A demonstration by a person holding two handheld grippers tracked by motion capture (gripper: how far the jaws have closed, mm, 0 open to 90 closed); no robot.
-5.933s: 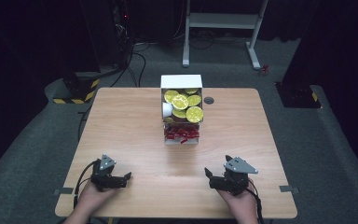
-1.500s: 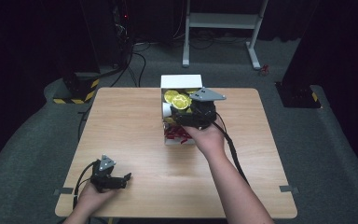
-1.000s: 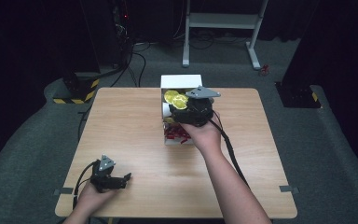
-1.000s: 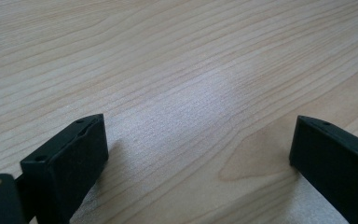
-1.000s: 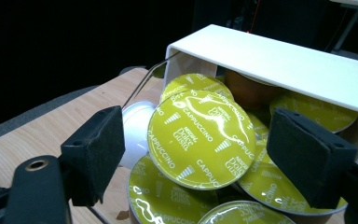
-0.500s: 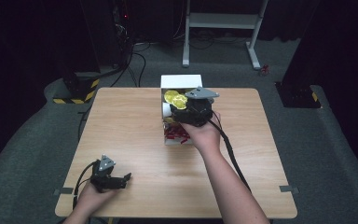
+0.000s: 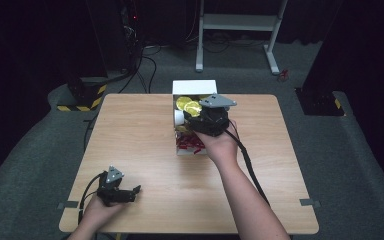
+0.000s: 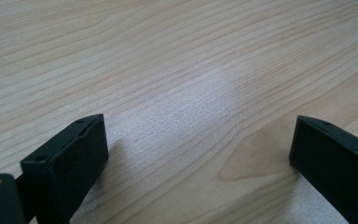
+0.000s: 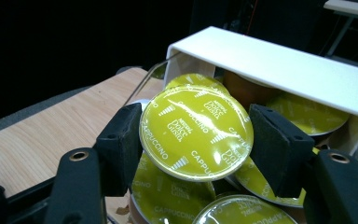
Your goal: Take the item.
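While the L claw (image 7: 130, 192) is idling agape on the counter (image 7: 145, 135), the R claw (image 9: 191, 133) is gripping a pod (image 9: 196, 132), not yet clear of the box (image 9: 270, 70).

I'm looking at a lab: dark grey carpet (image 7: 25, 165), hazard-striped base (image 7: 82, 96), cables (image 7: 145, 55), white stand (image 7: 240, 30) beyond the counter's (image 7: 130, 130) far edge.

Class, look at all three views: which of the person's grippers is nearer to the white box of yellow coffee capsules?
The right. The right gripper is at the white box, its fingers clamping a yellow capsule. The left gripper rests far away near the table's front-left corner.
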